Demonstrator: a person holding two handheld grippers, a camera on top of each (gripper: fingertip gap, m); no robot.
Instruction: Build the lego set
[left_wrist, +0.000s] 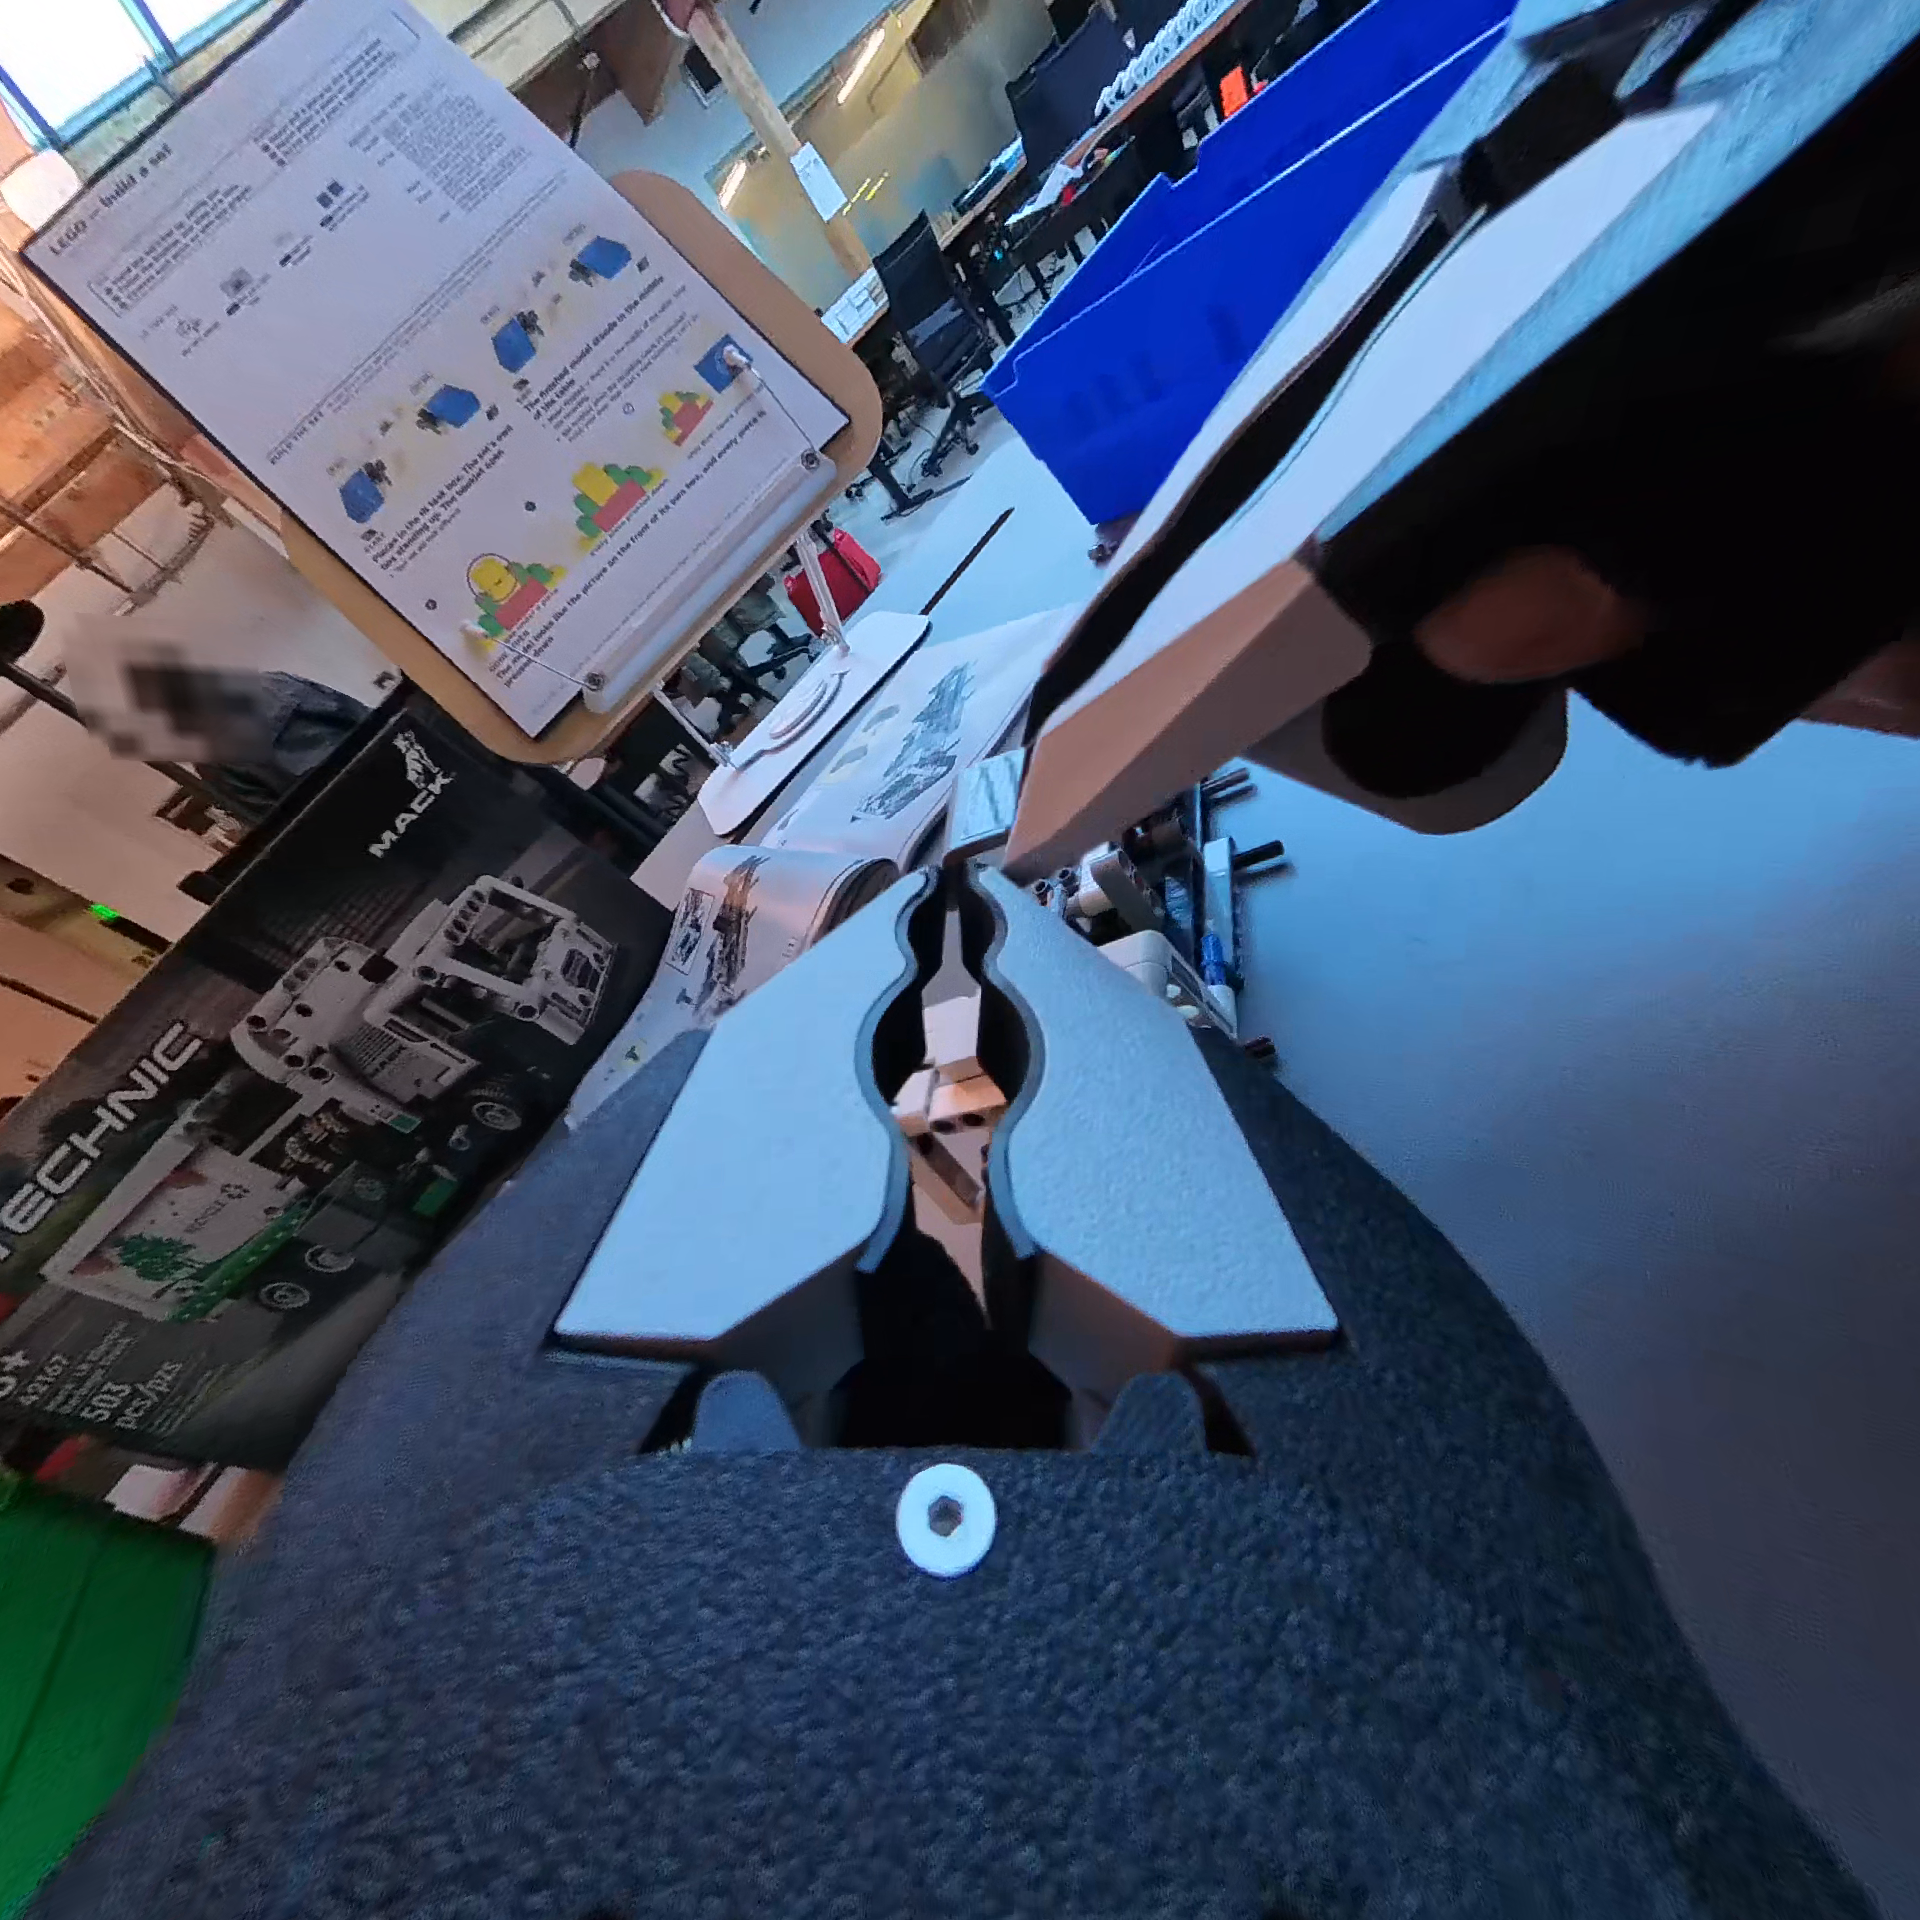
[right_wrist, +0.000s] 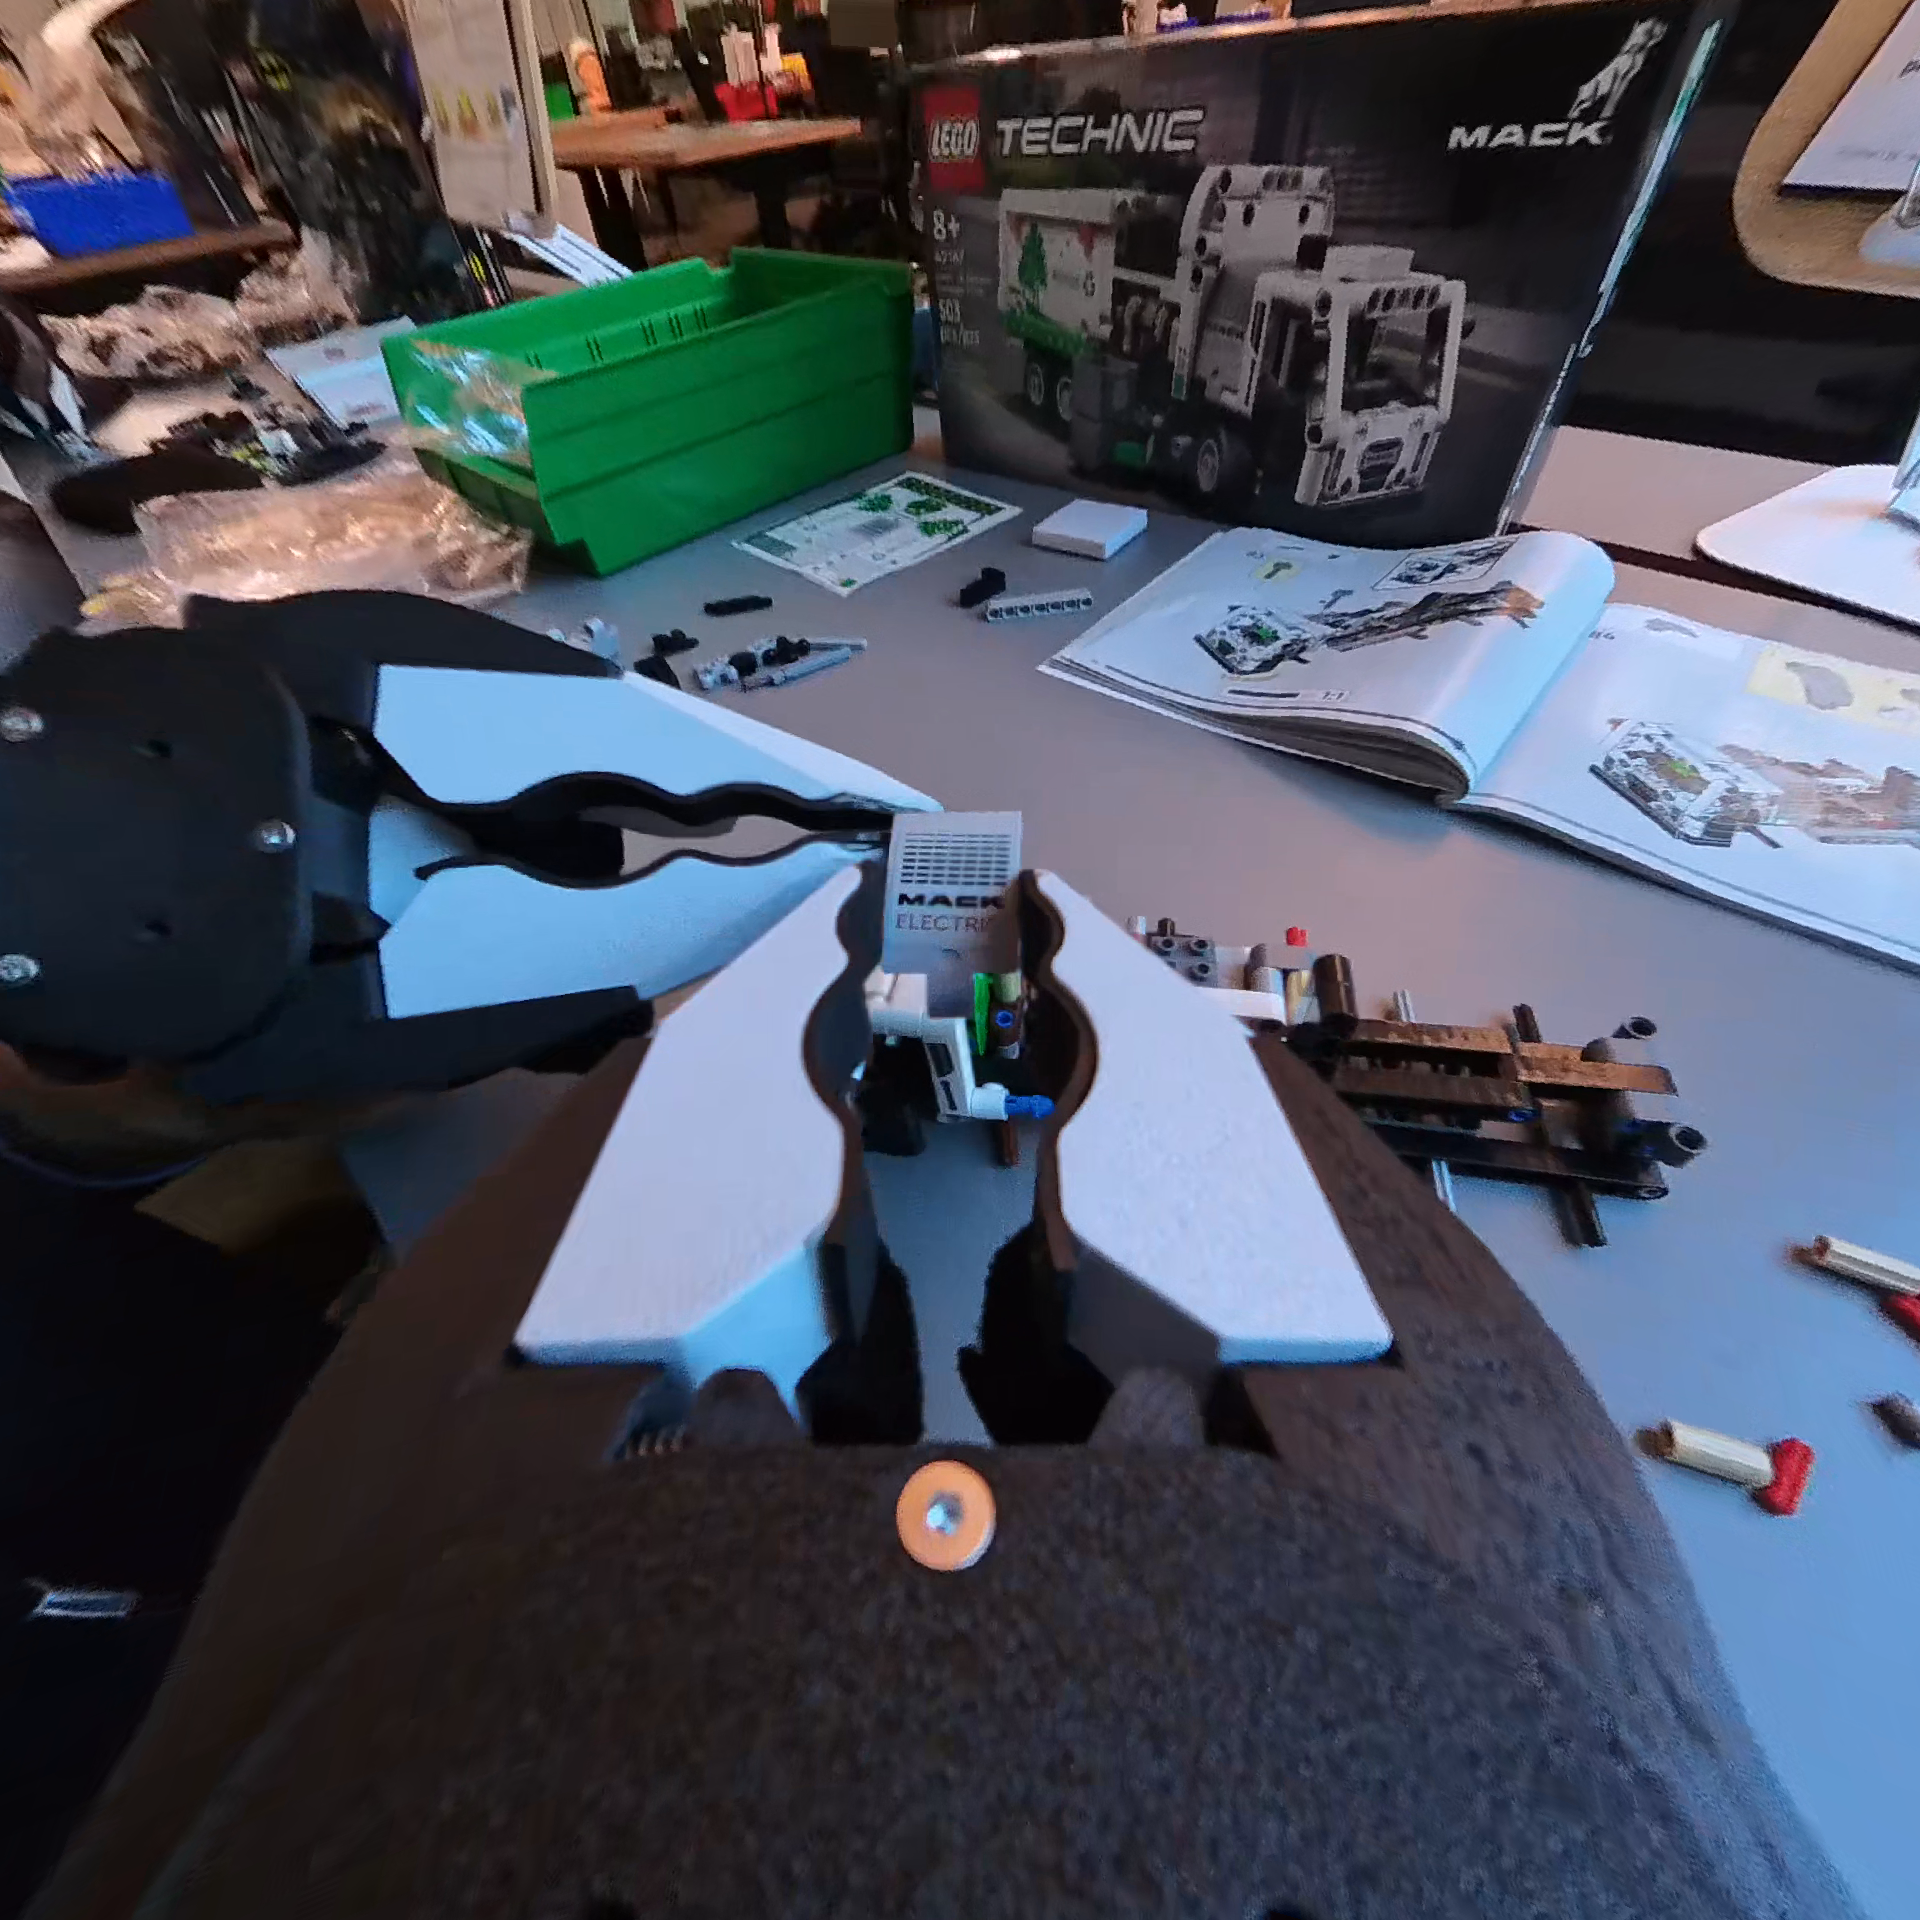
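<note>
My left gripper pinches the sticker; my right gripper, nearly closed, steadies the cab; I risk sticking it crooked.

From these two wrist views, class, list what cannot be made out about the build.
- Right wrist view: the small white sub-assembly is half hidden between the right tool fingers; its grip cannot be told.
- Right wrist view: the left tool meets the grey printed panel at its edge; whether it is pinched cannot be told.
- Left wrist view: the dark chassis is covered by the right tool.
- Right wrist view: red-tipped pieces are blurred.
</note>
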